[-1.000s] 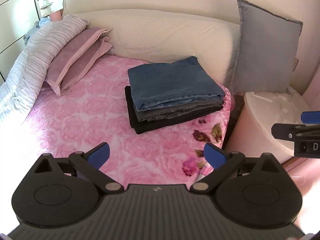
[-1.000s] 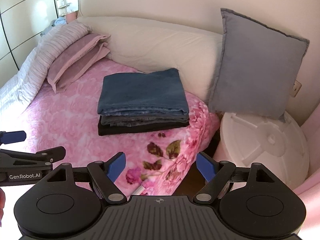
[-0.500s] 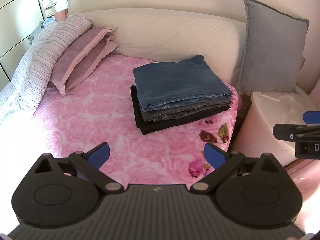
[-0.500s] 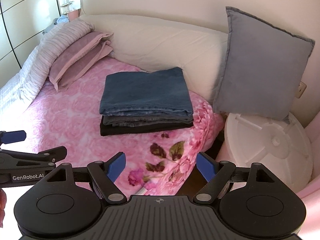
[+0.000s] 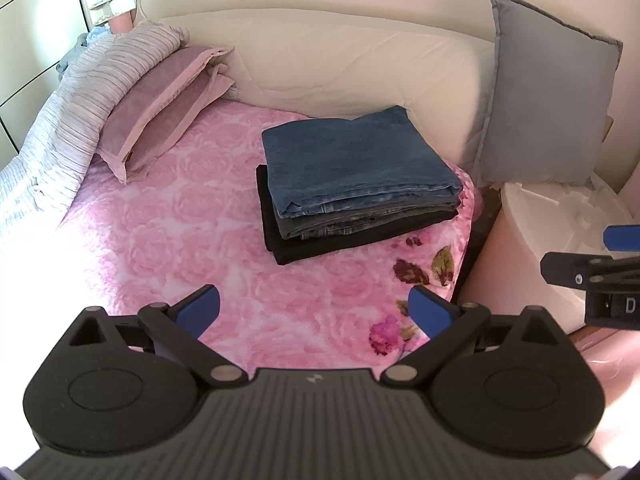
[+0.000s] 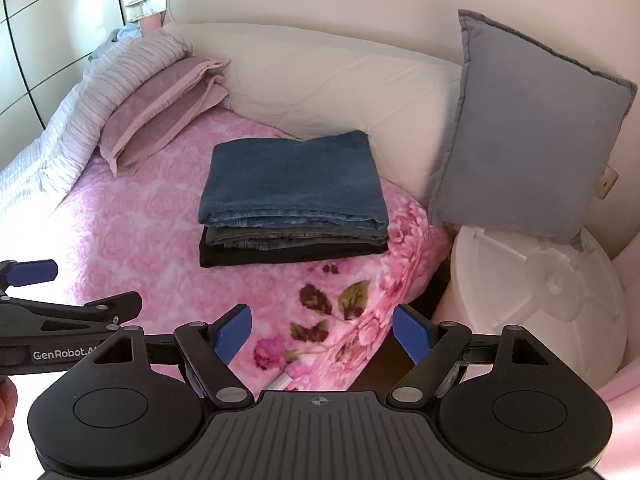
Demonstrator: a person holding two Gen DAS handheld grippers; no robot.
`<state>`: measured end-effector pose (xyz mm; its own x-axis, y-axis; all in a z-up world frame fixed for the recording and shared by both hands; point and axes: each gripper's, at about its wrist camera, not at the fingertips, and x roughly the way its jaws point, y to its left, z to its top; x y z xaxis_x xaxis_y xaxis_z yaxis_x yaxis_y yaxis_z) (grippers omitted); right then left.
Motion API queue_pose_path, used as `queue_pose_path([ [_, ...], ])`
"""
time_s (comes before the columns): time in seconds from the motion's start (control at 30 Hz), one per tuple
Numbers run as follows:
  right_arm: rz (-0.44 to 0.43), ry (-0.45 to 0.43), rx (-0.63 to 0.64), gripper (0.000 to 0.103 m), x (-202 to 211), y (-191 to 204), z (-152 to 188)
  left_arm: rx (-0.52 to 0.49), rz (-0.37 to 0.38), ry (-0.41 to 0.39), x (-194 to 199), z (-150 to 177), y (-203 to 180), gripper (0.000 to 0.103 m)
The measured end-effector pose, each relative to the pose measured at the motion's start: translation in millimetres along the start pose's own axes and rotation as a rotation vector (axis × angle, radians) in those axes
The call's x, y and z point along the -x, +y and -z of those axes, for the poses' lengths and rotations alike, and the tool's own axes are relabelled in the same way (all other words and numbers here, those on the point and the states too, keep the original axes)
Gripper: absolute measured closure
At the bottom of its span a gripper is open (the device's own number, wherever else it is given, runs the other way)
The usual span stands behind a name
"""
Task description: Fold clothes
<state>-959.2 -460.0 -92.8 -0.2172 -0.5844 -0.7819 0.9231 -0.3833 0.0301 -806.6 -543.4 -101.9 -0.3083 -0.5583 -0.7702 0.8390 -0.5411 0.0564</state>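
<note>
A stack of folded clothes lies on the pink rose bedspread: blue jeans on top, grey jeans under them, a black garment at the bottom. My left gripper hovers open over the bedspread, well short of the stack, with nothing between its blue pads. My right gripper is open too, above the bed's front corner, empty. Each gripper shows at the side of the other's view.
A grey cushion leans on the wall above a white round bin right of the bed. A cream headboard pad, mauve pillows and a striped blanket line the back and left.
Both views have drifted slightly, the stack sitting a little lower and further right in the frames. Both grippers stay open and empty.
</note>
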Motion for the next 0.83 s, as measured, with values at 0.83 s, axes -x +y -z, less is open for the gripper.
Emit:
queue_pose_path([
  [0.83,0.002,0.016,0.019,0.022,-3,-26,0,0.009,-0.014,-0.027,-6,-4,-31,0.003],
])
